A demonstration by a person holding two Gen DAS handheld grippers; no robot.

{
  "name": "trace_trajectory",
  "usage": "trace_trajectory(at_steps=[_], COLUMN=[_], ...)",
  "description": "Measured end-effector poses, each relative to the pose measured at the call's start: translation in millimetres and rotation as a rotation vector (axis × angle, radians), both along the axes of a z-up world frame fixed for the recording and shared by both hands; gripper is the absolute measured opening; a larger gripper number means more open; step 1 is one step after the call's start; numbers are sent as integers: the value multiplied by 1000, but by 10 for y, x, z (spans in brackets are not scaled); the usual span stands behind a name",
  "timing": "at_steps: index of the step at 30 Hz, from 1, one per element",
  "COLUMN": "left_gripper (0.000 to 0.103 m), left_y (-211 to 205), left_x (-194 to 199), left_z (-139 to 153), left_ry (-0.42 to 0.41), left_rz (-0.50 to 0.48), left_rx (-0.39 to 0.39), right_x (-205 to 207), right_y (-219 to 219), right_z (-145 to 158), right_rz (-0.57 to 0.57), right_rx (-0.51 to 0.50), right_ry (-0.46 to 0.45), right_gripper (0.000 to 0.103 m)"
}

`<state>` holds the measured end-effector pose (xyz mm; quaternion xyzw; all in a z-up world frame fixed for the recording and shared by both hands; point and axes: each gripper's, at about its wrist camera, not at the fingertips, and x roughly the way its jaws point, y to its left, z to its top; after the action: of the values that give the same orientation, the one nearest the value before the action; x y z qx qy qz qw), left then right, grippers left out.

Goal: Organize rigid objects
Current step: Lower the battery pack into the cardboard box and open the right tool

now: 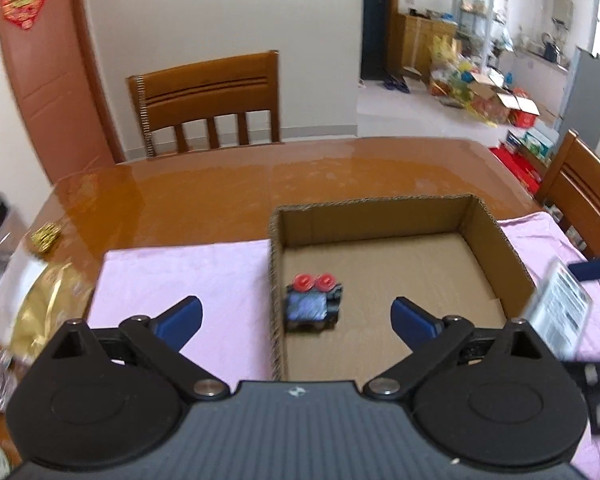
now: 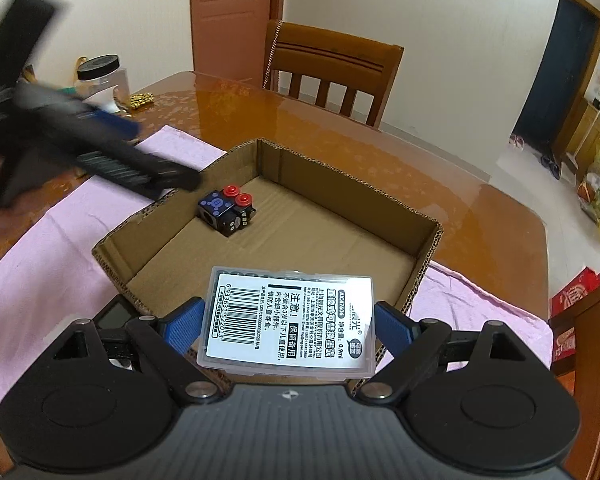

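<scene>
Jaws of the left gripper point(image 1: 296, 314) stand wide with nothing between them, above the black toy block point(image 1: 313, 304) lying inside the cardboard box point(image 1: 374, 210). Right gripper point(image 2: 287, 322) squeezes a clear labelled case point(image 2: 287, 322) over the box's near edge.

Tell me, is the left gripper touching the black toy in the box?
Apart. The left wrist view shows the left gripper wide open, both fingers clear of the black toy on the cardboard box floor.
</scene>
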<state>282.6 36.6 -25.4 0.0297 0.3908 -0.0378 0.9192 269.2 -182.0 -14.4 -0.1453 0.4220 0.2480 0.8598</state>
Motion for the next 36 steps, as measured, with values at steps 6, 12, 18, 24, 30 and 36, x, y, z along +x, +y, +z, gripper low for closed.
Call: trace_trajectory(at_steps=[6, 12, 18, 24, 30, 36], left_gripper=[101, 101, 101, 101, 101, 101], left_y=[221, 441, 569, 608, 592, 520], left_x=[-402, -697, -878, -991, -1010, -1071], left_z=[26, -106, -213, -262, -338, -410], left_ry=[-28, -10, 24, 38, 62, 82], left_rz=[74, 158, 225, 227, 202, 175], left_rx=[29, 34, -25, -14, -22, -9], right_x=[233, 461, 731, 688, 464, 142], right_y=[24, 129, 281, 282, 247, 174], right_z=[-2, -51, -154, -92, -68, -122], right_rz=[-24, -15, -9, -11, -40, -94], right_rx=[20, -7, -81, -58, -45, -47], right_ry=[27, 30, 21, 5, 8, 23], right_gripper=[93, 82, 81, 99, 103, 103])
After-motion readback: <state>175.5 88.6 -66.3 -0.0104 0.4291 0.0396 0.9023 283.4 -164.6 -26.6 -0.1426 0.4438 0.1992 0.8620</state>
